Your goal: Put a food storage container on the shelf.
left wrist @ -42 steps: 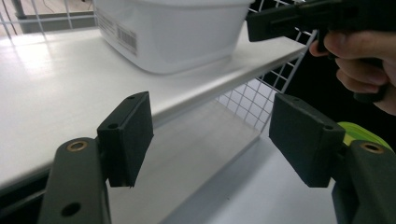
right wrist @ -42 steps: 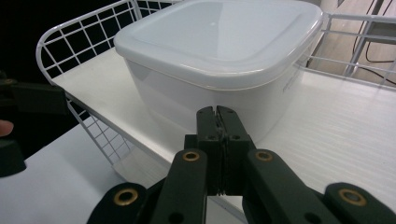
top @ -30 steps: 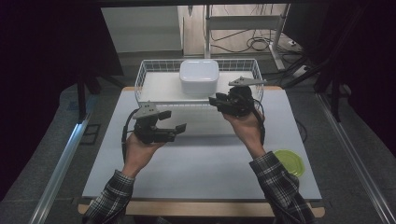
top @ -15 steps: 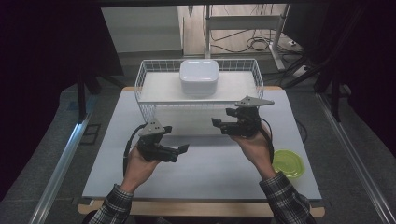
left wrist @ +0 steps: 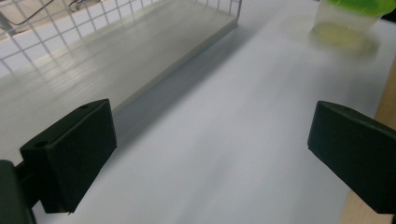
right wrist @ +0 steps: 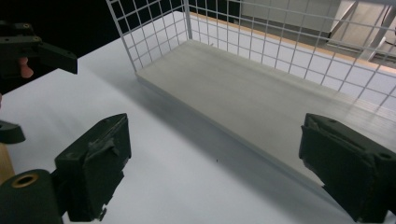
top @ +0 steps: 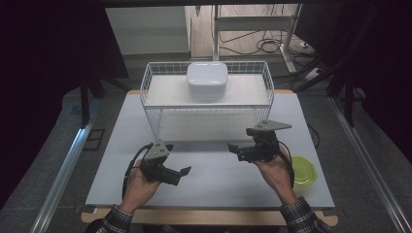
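— Starting left of the wire basket (top: 155,104): what is there?

— The left gripper (top: 182,172), held low in front of the basket's left corner, above the white table (top: 214,182). Its jaws stand wide apart with nothing between them.

— And the basket itself?

— It sits at the table's far edge. A white lidded box (top: 207,80) rests on its upper shelf, well apart from both grippers.

— To the right?

— The right gripper (top: 234,149) hovers before the basket's right corner, jaws spread wide, empty. A green-lidded container (top: 303,170) lies right of the basket, just beside that hand.
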`<act>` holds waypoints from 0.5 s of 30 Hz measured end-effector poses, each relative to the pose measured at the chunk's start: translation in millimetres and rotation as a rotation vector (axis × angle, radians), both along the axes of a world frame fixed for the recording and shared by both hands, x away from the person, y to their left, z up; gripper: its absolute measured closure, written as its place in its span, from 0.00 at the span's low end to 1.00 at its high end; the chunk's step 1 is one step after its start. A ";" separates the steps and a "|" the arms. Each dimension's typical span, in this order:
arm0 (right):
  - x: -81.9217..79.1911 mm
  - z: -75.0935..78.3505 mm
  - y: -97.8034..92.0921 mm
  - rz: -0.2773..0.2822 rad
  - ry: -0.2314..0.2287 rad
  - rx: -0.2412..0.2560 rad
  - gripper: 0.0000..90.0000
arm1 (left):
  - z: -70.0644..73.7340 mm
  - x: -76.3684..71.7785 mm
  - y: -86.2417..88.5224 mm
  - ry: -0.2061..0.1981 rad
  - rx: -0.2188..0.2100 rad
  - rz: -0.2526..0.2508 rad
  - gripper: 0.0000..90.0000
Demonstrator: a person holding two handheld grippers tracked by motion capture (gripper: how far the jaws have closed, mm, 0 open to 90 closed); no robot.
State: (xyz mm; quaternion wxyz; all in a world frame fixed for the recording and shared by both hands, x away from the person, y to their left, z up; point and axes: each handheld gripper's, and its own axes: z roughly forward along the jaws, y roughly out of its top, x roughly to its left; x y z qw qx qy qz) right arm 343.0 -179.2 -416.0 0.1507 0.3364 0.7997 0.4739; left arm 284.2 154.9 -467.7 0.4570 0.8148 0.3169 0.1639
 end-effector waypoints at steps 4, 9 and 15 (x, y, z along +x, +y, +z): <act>-5.6 -4.2 -5.8 0.000 -0.014 -0.004 0.08 | -4.8 -3.8 5.0 -0.017 -0.005 0.015 0.01; -15.9 -14.1 -10.0 0.019 -0.003 -0.013 0.06 | -12.5 -10.3 12.5 0.009 0.019 0.009 0.04; -30.2 -25.0 -8.4 0.020 0.009 -0.036 0.06 | -23.2 -15.9 18.3 0.032 0.036 0.031 0.04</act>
